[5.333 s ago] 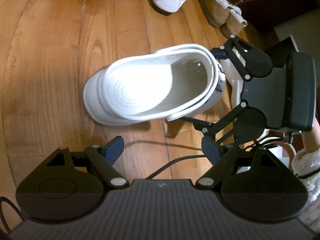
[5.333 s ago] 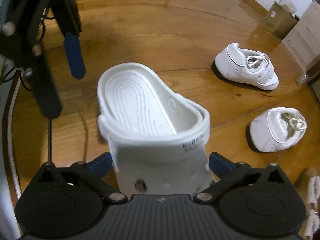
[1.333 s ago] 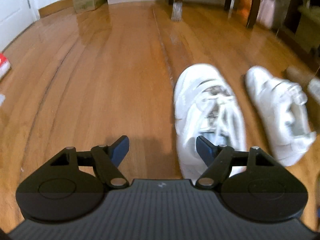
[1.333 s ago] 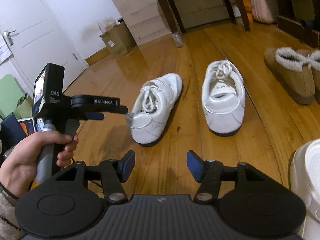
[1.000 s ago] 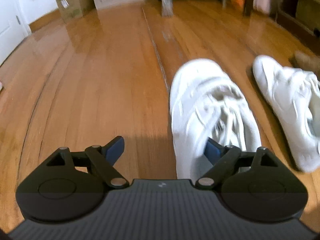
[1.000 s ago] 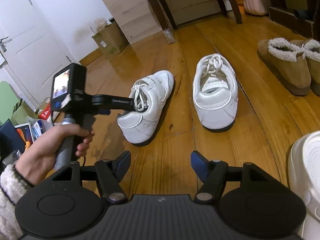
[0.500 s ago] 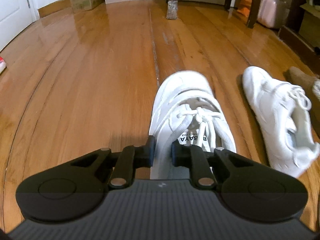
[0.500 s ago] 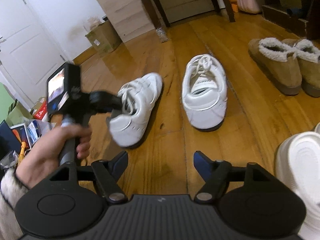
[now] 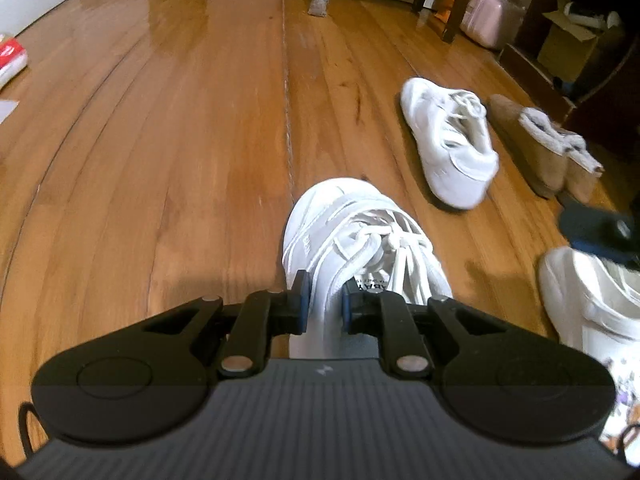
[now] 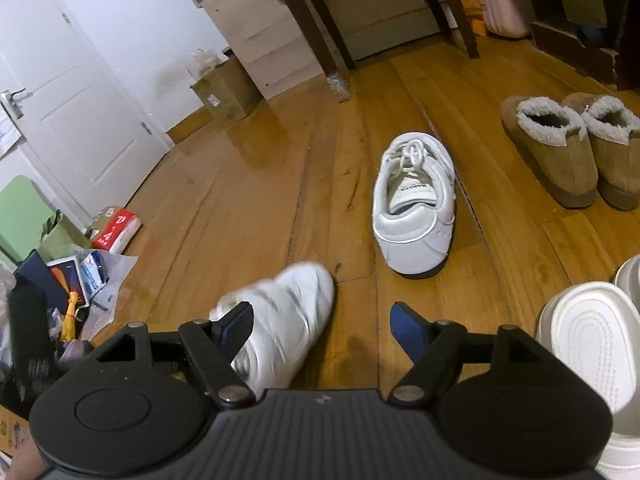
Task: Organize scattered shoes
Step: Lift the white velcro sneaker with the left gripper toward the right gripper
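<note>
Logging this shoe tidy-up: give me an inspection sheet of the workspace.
Surface: wooden floor, glossy, bare in the middle.
Job's things: held sneaker; second sneaker beside tan fleece-lined boots; white clogs near right.
Clutter: papers, boxes and packets by the door.
Grippers: left tongs shut on the held sneaker's collar; right tongs open, empty.
Cables: one dark loop by the left gripper body.
Surroundings: white door, dark table legs, cardboard box, pink case.
</note>
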